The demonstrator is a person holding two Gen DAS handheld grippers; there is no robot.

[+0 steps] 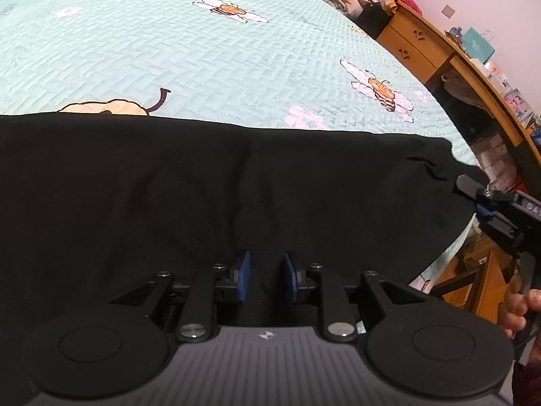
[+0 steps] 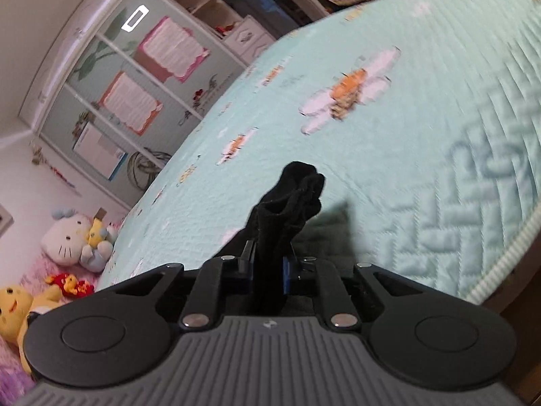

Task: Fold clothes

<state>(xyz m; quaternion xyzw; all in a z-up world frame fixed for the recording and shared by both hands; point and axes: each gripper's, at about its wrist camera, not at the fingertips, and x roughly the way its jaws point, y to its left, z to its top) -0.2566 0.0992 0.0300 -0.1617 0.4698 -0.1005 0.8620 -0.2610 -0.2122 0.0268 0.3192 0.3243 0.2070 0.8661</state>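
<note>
Since my right gripper is clamped on a bunched corner of the black garment, the cloth sticks up past the pads in a limp wad: soft, light, no stiffness, likely to sag and slide if pinched thin. My left gripper has its blue pads part-way apart with black cloth between them; can't tell if they press it. The garment lies spread along the near edge of the bed, its right end at the bed's corner. Best hold, I judge: corners or hem, several layers at once. Writing: digits on the right gripper's side in the left view, too small to read. No brand visible on the garment.
</note>
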